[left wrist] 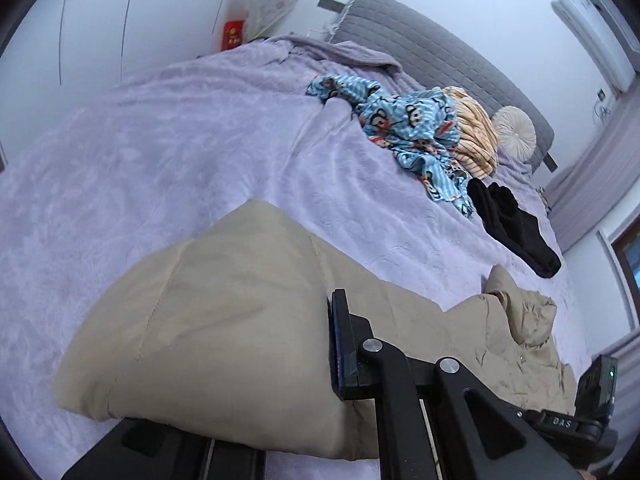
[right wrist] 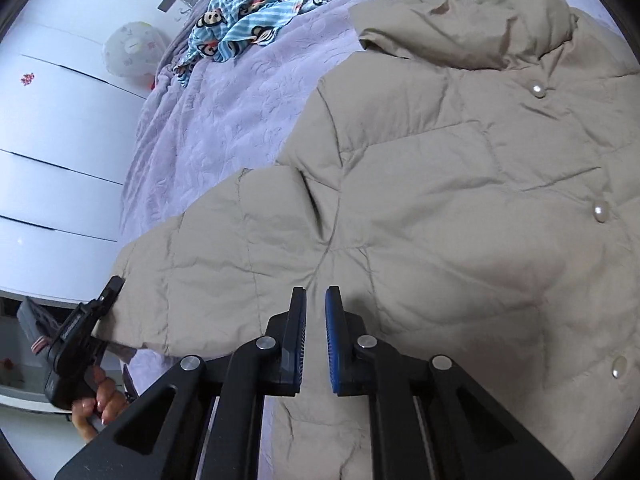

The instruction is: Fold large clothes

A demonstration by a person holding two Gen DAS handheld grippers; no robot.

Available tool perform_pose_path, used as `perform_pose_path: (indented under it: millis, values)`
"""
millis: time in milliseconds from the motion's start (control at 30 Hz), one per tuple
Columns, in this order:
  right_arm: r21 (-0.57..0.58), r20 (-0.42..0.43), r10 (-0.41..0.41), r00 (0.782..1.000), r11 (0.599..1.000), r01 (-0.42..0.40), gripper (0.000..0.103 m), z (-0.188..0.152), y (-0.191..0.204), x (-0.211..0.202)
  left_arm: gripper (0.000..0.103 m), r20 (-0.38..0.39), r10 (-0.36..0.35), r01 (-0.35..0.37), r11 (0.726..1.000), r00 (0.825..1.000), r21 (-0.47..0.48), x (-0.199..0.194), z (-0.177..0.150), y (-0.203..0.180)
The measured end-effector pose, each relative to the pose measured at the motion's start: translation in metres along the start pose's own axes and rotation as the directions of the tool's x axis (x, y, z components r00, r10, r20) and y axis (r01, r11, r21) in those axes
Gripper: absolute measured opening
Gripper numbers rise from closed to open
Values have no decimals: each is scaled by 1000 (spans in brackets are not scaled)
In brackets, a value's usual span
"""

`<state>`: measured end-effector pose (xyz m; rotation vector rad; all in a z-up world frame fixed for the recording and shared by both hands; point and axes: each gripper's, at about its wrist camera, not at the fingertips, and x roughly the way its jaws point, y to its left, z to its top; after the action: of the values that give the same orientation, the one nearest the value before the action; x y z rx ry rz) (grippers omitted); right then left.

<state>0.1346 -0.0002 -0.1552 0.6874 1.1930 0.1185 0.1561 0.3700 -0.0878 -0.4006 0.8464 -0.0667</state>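
Beige padded coat (left wrist: 224, 304) lies on the lavender bed (left wrist: 160, 152); in the left wrist view, the left tongs (left wrist: 336, 344) are clenched on its sleeve. In the right wrist view, the right tongs (right wrist: 316, 300) hover over the coat (right wrist: 440, 200), jaws nearly together, gripping nothing.

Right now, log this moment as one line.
left gripper: shut on beige puffer coat sleeve | right gripper: shut, empty, above coat | bed
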Motion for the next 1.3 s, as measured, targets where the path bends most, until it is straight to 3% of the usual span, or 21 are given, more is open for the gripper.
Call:
perform_pose_path:
  millis: [100,267,433,567,667,800,900,1000,1100,1133,1167,1233,1300]
  values:
    - [-26,4,49,999,998,-49,11,5,10,22,11,43,-1,-3,997,999,82,-16,4,-29]
    - [0,-85,80,993,997,-81,10,2,5,72,11,61,-62,48,978,996,205,-30,7,-89]
    - [16,-171,134,976,991,-133,10,1,-6,89,11,53,-112,85,926,992,368,-27,-10,-180]
    - [-25,-226,163,960,985,-173,10,2,-12,68,11,-8,-175,160,879,984,449,-19,-32,-259]
    - [-36,-172,152,973,986,-160,10,-2,-41,19,11,-92,-186,206,829,978,519,5,-58,-316]
    - [-20,-55,-2,998,1000,1,10,-5,-111,-54,11,-156,-120,193,751,980,631,52,-120,-379]
    - [12,-5,-99,995,995,99,10,-8,-157,-95,12,-209,-7,151,715,978,683,98,-174,-402]
    - [46,16,-163,987,986,162,10,-16,-192,-121,12,-240,124,96,675,963,732,135,-218,-407]
    - [89,17,-168,986,982,166,10,-17,-218,-137,26,-208,166,59,629,964,775,136,-243,-408]
    - [95,21,-165,986,982,163,10,-18,-221,-138,41,-206,160,65,619,965,783,132,-247,-409]
    - [98,25,-164,986,982,161,10,-19,-224,-139,68,-211,151,75,615,966,785,127,-249,-409]
    - [99,33,-167,985,982,163,10,-16,-224,-139,83,-172,154,45,606,973,794,117,-241,-405]
    - [98,40,-165,985,982,161,10,-18,-229,-144,83,-203,142,72,623,969,779,104,-235,-401]
